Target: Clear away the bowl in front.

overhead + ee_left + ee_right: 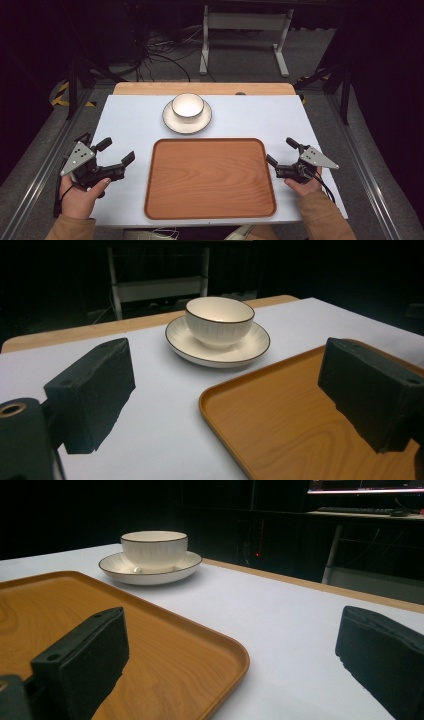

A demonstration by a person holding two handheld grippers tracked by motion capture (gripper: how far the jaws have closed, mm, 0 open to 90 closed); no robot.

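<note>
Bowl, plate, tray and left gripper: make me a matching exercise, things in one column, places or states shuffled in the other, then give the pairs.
1. bowl
2. plate
3. wooden tray
4. left gripper

A. open, left of the tray
B. under the bowl
C. empty, at the table's near middle
D. sits on the plate

Pairs: 1-D, 2-B, 3-C, 4-A

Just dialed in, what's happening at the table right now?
A person holds a gripper in each hand at the near corners of the table. The left gripper and right gripper are both open and hold nothing, one on each side of the wooden tray, which is empty. Beyond the tray's far edge, a white bowl sits on a white plate, untouched. Nothing has been picked up yet.
</note>
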